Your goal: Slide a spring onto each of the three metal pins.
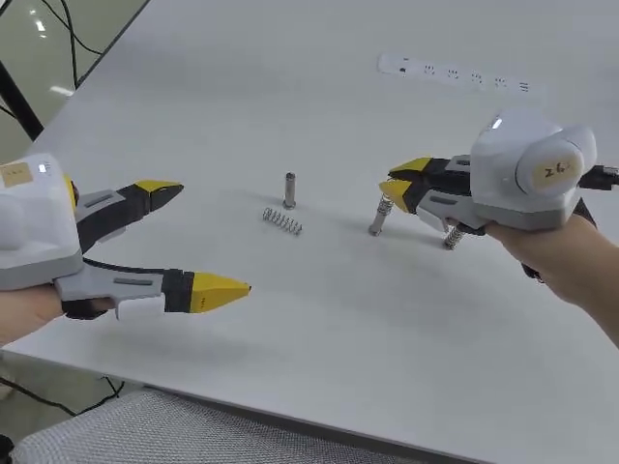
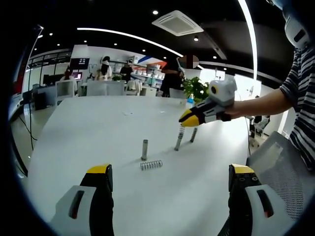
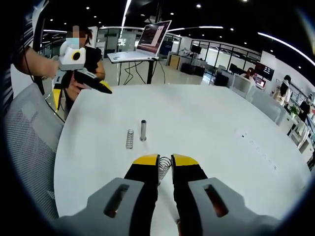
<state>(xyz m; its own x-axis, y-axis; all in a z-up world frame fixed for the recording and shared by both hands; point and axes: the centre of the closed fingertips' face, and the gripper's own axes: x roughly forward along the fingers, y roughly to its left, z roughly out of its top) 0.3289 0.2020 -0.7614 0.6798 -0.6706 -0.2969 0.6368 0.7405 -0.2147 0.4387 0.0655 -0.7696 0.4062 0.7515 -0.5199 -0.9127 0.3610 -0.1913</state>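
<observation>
At table (image 1: pixel 290 87) centre: bare steel pin (image 1: pixel 289 189) upright, loose coil spring (image 1: pixel 281 221) lying just beside it, ahead of my left gripper (image 1: pixel 203 237) | left jaws spread wide, hovering level | my right gripper (image 3: pixel 165 160) pinches second spring (image 3: pixel 164 168) on tilted pin (image 1: pixel 376 227) | third pin (image 1: pixel 452 235), spring-wrapped, under right gripper body.
</observation>
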